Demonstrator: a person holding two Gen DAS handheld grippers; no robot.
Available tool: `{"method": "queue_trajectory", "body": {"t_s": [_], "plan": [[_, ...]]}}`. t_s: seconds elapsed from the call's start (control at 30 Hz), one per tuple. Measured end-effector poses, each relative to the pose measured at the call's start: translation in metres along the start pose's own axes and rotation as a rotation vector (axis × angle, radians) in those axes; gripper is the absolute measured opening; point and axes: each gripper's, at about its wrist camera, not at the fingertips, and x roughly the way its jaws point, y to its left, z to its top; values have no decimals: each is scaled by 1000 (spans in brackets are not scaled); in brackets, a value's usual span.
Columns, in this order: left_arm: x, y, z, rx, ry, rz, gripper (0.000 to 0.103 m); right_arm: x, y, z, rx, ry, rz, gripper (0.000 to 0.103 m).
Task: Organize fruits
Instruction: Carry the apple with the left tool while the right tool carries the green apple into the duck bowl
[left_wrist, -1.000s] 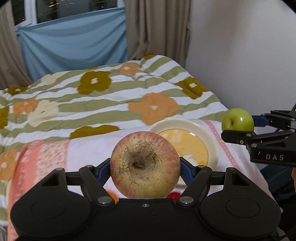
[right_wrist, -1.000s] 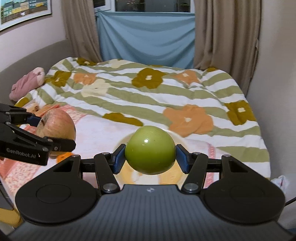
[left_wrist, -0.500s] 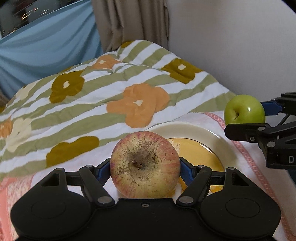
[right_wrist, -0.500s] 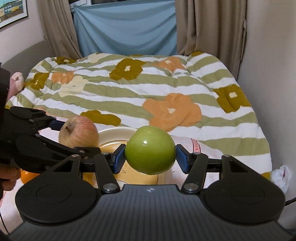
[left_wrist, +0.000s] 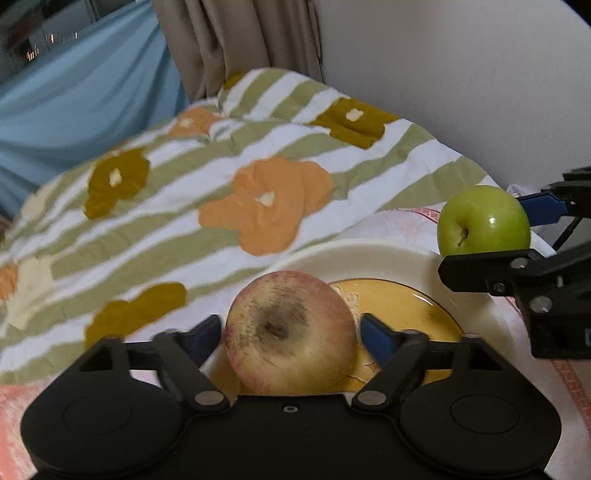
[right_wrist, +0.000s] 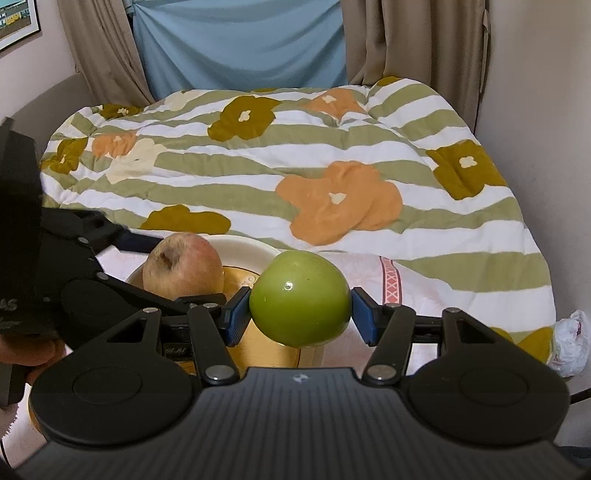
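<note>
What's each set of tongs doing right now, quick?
Left tongs: open, pads apart from the red apple sitting on the plate.
Right tongs: closed on the green apple.

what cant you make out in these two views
- Left wrist view: whether the red apple touches the plate; the apple hides the contact. Left gripper pads look slightly apart from it, motion-blurred.
- Right wrist view: plate centre, hidden by the green apple in the right gripper.
</note>
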Motion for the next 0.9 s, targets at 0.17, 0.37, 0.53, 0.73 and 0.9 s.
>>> {"method": "queue_trajectory", "body": {"t_s": [0.17,0.37,0.53,0.73,0.9], "plan": [[-13,3,-8,-8,-2,-5,98,1,1,2,-7,3,20,72],[-28,9,-24,-46,20,-8,98,8,11,1,-98,-12,72,72],[-39,16,-30,-76,20,19,98,22,24,-5,-240,-54,113,72],[-44,24,-33,-109,28,41,98,39,35,-14,-354,-57,139,72],[-45,28,-36,-135,39,53,98,45,34,-17,-350,-55,151,73]]}}
